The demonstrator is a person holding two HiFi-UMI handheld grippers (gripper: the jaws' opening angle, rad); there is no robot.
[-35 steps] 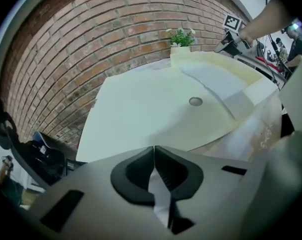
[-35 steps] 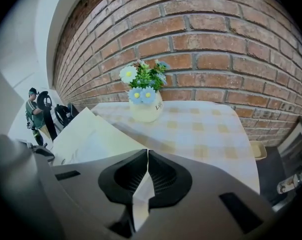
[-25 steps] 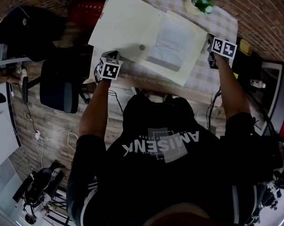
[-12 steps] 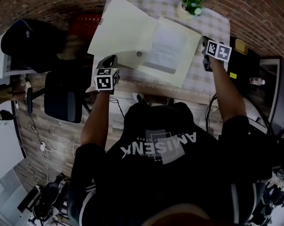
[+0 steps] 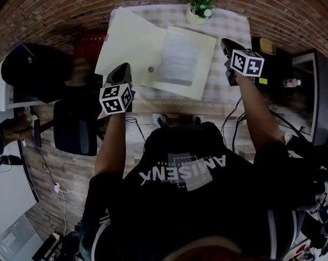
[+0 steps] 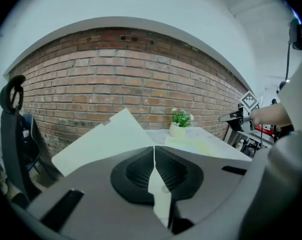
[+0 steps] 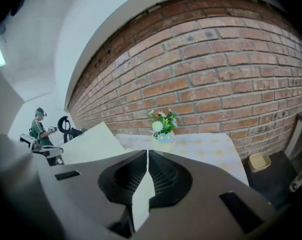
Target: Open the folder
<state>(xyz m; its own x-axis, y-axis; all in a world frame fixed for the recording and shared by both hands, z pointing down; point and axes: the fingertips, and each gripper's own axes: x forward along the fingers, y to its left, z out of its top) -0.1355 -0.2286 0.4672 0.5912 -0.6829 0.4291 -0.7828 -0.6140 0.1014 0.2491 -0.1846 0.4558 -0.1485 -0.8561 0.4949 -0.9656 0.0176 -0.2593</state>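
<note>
**Folder open on the bench, both pairs of jaws closed and empty**

The folder [image 5: 153,50] is seen spread open on the checked bench [image 5: 232,23]. A sheet of paper [image 5: 179,58] lies in its right half, and its left cover [image 6: 108,136] is raised at a slant at the bench's left side. The left gripper [image 5: 124,68] is held over the folder's near left corner; its jaws are pressed together with nothing between them. Whether it touches the cover cannot be told from above. The right gripper [image 5: 225,42] is held at the bench's right side, its jaws likewise closed on nothing. In both gripper views the near part of the folder is hidden behind the jaws. A potted plant [image 5: 199,5] stands at the far edge. The lower half of the head view is filled by the person's dark shirt [image 5: 185,189].
</note>
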